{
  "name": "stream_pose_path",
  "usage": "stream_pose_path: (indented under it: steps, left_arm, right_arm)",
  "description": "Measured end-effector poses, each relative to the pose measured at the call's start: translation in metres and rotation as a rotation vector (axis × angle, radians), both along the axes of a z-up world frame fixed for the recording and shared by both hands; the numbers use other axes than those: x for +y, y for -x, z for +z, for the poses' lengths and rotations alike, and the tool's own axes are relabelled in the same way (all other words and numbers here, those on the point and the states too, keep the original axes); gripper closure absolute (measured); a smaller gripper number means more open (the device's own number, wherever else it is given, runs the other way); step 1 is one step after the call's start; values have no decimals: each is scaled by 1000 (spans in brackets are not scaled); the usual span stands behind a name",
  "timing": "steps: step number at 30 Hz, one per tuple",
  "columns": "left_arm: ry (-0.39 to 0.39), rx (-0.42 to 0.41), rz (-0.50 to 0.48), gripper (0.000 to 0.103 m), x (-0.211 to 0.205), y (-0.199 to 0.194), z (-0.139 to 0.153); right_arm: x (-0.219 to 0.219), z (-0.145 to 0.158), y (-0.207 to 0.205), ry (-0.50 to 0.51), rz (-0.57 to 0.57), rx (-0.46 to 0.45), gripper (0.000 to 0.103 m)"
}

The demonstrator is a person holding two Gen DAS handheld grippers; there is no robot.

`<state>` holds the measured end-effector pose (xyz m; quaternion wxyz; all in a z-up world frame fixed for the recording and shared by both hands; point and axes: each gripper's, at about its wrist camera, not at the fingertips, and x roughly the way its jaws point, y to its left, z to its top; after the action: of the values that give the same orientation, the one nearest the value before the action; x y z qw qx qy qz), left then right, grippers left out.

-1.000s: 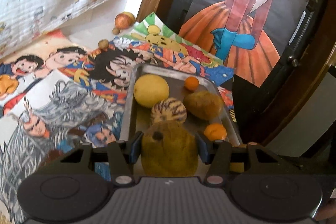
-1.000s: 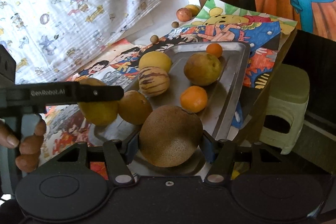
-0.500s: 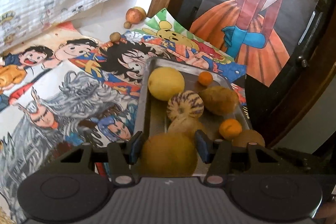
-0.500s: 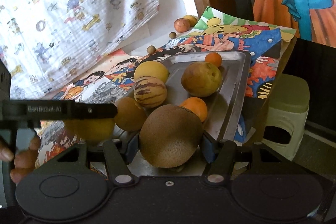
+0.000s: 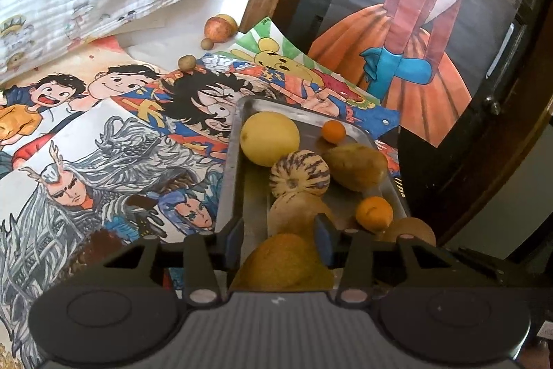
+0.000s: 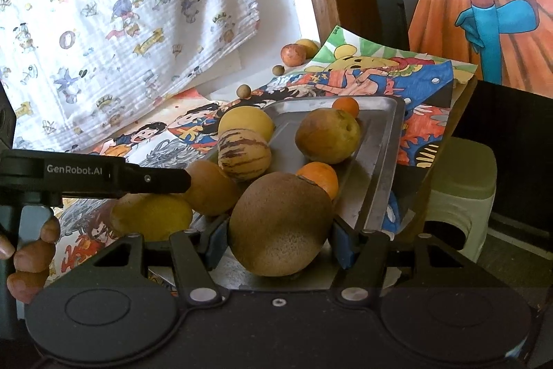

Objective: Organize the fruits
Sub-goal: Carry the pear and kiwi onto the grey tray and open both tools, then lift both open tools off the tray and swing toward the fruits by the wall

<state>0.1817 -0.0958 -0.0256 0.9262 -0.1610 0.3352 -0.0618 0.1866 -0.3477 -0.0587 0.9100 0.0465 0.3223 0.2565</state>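
While the right hand-held gripper [image 6: 280,239] clamps the brown melon [image 6: 280,225], the tray [image 6: 380,161] lies directly ahead; the left hand-held gripper [image 5: 280,239] grips a yellow fruit [image 5: 283,261] beside it.

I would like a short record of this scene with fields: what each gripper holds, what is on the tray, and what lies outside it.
left gripper: around a yellow fruit
right gripper: around a brown round fruit
metal tray: striped fruit, two small oranges, several yellow-brown fruits
off tray: reddish fruit and two small brown balls near the wall
surface: cartoon drawings
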Motion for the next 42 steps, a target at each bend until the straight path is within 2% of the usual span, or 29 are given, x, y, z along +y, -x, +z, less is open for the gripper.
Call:
stream_pose_path:
  steps: [7,15,23,27,31,37,42]
  left_arm:
    - [20,7,23,41,7,3,-1]
    - [35,-22,38,21,15,16,2]
    - [-1,-77,66,1,22,37,10]
    - [-50,-91,85,1,26,47,15]
    - [-105,-93,84,1,29,57,17]
    - [-237,-103,60,1,24,77,17]
    - [-295,-100,50,1,24,91,16]
  right_arm:
    - [2,-1,7,-6,-34,-20,39]
    - [7,2,22,-14,-60,-51,29]
    - [7,10,40,-30,-111,-80,15]
    - [7,17,51,-40,-150,-93,5]
    - [11,24,66,-25,-183,-112,1]
    - [16,25,85,-13,-239,-81,1]
    - [21,24,101,-9,-247,-49,1]
